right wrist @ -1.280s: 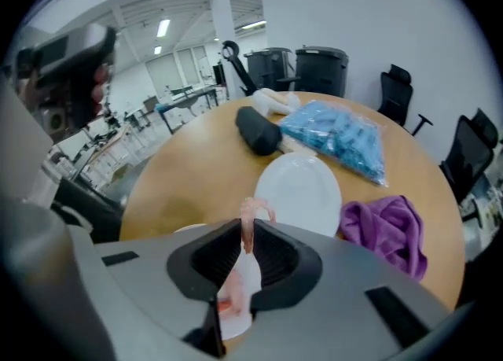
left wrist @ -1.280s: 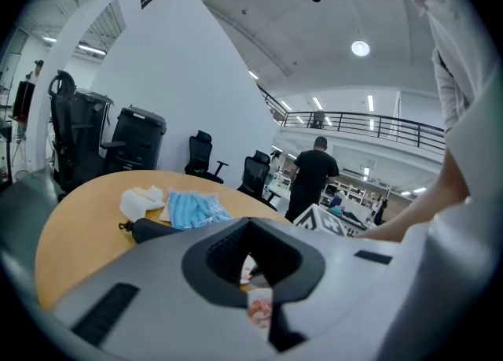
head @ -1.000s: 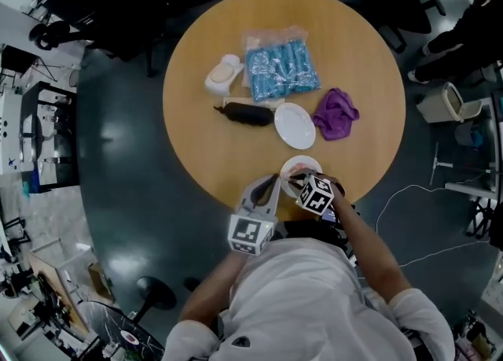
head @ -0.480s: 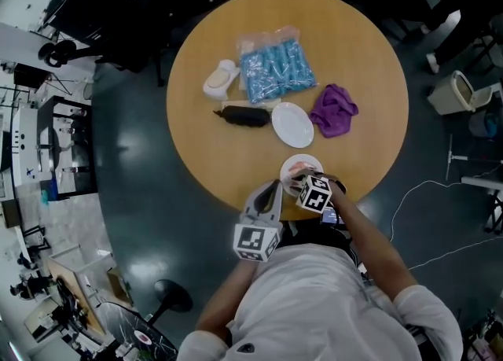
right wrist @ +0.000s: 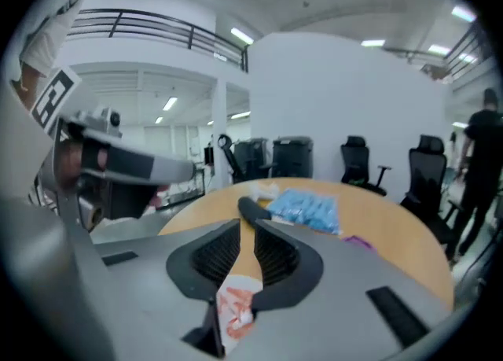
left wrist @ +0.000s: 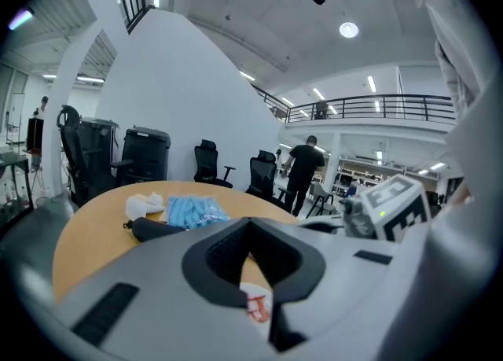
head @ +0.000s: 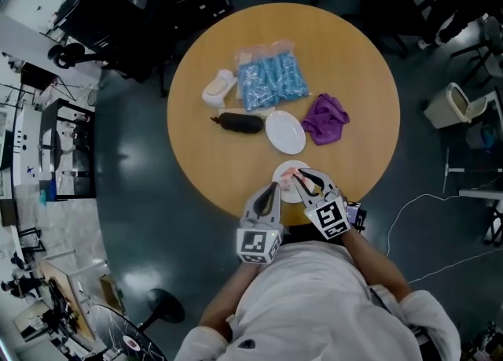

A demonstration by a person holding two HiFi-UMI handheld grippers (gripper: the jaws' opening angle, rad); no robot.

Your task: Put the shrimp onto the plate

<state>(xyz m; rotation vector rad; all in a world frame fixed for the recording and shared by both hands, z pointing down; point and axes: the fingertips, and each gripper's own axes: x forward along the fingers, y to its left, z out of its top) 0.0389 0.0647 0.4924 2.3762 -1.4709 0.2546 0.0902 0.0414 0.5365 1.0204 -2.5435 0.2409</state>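
Orange-and-white shrimp [head: 288, 182] lie on a small white dish [head: 283, 169] at the near edge of the round wooden table [head: 212, 163]. An empty white plate [head: 284, 132] sits a little farther in. My right gripper [head: 299, 179] hovers over the small dish, its jaws a narrow slit apart with nothing between the tips; in the right gripper view [right wrist: 247, 227] the shrimp [right wrist: 236, 308] show below through the jaws. My left gripper [head: 273, 187] is shut beside the dish's left side; in the left gripper view [left wrist: 250, 224] the shrimp [left wrist: 256, 308] appear under it.
Beyond the empty plate lie a black pouch [head: 240, 123], a bag of blue items [head: 269, 82], a white object [head: 218, 86] and a purple cloth [head: 324, 118]. Office chairs ring the table. A person [left wrist: 302, 167] stands far off.
My right gripper has drawn back toward my body, its marker cube now lower and to the right. The left gripper has hardly moved. The head view has shifted slightly.
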